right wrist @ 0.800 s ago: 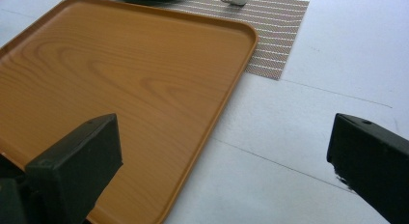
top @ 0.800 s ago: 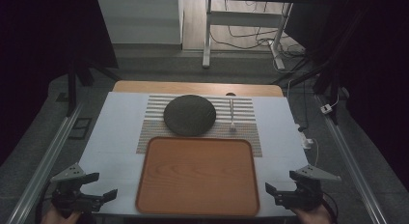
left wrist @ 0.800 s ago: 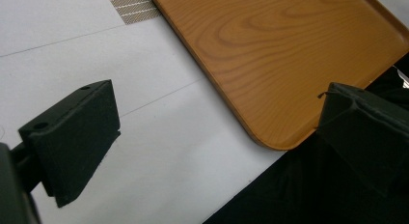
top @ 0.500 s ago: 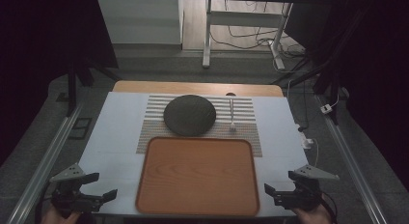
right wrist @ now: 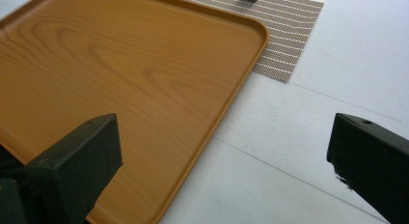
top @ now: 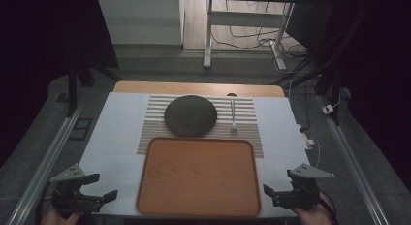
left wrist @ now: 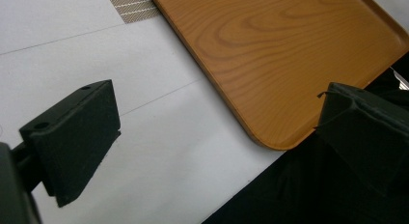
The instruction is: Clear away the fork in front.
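Between both wide-spread, empty grippers, left (top: 101,195) and right (top: 272,192), wooden tray (top: 198,174) lies long-axis crosswise.

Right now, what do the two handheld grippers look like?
Both match: the left gripper and right gripper have black bodies, each topped by a grey three-cornered plate. Their jaws are blocky matte black with small holes near the tips. Each is held in a hand at the table's near edge.

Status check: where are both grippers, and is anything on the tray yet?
Left gripper and right gripper open, flanking the tray's near corners. Wooden tray bare. Dark plate and spoon on striped mat behind it.
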### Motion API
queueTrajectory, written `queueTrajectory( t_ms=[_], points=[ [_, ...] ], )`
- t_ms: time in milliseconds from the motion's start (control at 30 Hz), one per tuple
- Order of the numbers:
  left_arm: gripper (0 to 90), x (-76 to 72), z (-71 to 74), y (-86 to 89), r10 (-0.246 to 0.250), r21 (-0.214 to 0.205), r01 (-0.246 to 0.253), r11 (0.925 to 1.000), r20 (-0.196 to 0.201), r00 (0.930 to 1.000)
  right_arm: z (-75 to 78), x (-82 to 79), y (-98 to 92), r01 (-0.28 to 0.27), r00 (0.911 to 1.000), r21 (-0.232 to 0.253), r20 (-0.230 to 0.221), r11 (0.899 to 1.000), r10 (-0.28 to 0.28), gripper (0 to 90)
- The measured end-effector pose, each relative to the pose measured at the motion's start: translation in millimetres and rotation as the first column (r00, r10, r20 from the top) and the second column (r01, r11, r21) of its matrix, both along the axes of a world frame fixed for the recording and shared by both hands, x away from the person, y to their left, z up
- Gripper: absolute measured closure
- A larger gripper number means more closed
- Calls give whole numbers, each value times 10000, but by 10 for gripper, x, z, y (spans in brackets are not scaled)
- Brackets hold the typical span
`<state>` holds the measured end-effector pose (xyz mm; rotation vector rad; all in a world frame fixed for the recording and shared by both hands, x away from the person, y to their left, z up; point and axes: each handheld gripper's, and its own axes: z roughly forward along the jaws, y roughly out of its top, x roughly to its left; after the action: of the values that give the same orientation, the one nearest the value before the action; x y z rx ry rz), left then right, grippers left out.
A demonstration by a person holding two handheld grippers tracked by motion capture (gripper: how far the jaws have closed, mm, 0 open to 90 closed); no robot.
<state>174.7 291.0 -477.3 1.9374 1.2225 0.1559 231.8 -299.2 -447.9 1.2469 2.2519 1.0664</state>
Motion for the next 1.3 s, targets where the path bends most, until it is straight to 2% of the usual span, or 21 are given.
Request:
queueTrajectory(
  t_ms=[100, 200, 333, 500, 633, 667, 733, 900, 1167, 1300],
  points=[
    [12, 0, -1, 0, 12, 1, -12, 10000, -1, 10000, 7, 8, 41, -200, 9998, -341, 91, 9992, 203, 0],
    [12, 1, -1, -1, 21, -1, -21, 10000, -7, 10000, 13, 27, 90, -422, 9990, -477, 119, 9980, 428, 0],
    [12, 1, -2, 0, 22, -35, -22, 10000, -32, 10000, 12, 56, 176, -782, 9965, -1026, 199, 9916, 807, 0],
    [12, 3, -2, 1, 35, -23, -35, 10000, -38, 10000, 10, 105, 307, -1311, 9899, -1956, 276, 9719, 1391, 0],
    [12, 4, -3, 1, 51, -16, -51, 10000, -48, 10000, 8, 149, 409, -1586, 9852, -2414, 247, 9574, 1694, 9],
    [12, 4, -3, 1, 51, -16, -51, 10000, -48, 10000, 8, 149, 409, -1586, 9852, -2414, 247, 9574, 1694, 9],
    [12, 5, -4, 2, 55, -18, -55, 10000, -55, 10000, -3, 192, 485, -1760, 9823, -2653, 157, 9480, 1867, 9],
    [12, 4, -5, 4, 68, -23, -68, 10000, -70, 10000, -56, 237, 624, -1958, 9777, -3520, 23, 9153, 2100, 18],
    [12, 5, -5, 4, 60, -35, -60, 10000, -88, 9999, -164, 301, 810, -2130, 9672, -4885, 169, 8462, 2533, 18],
    [12, 6, -6, 5, 60, -35, -60, 10000, -98, 9999, -193, 337, 896, -2327, 9565, -5351, 251, 8121, 2906, 18]
  ],
)
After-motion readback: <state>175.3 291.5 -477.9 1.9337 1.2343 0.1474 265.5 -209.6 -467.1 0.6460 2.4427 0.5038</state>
